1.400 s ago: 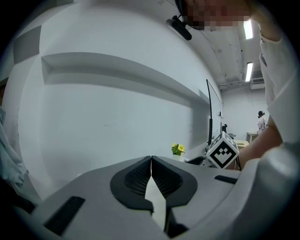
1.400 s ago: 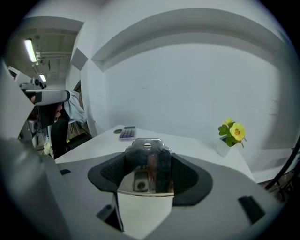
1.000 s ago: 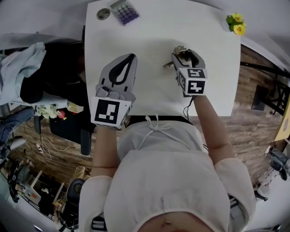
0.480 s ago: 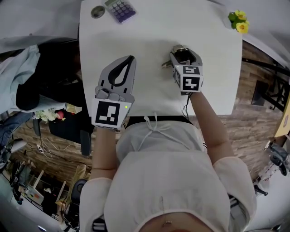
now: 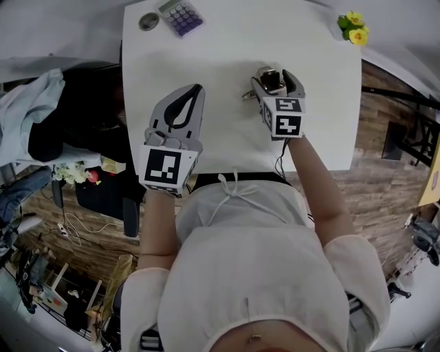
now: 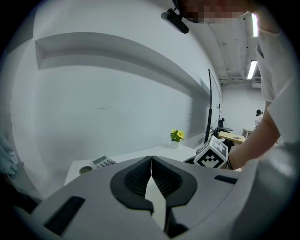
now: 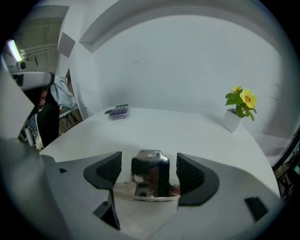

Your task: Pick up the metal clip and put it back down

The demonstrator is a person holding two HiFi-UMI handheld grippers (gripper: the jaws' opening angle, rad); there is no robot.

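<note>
Over the white desk (image 5: 220, 62), idling with the left gripper (image 6: 151, 160), fingers together on nothing. At the right gripper (image 5: 276, 75), just been opening the fingers, apart either side of the metal clip (image 7: 150, 174) without touching. Seemingly set back down; only withdrawing left.

White table (image 5: 227, 55), bearing metal clip (image 7: 150, 178), calculator (image 5: 180, 15), round object (image 5: 148, 22), potted yellow flowers (image 5: 350, 27)

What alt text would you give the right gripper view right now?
The metal clip sits on the white table between the jaws of the right tool, which have just been opening and stand clear of it on both sides. A calculator lies far left; a potted yellow flower stands at the right.
</note>
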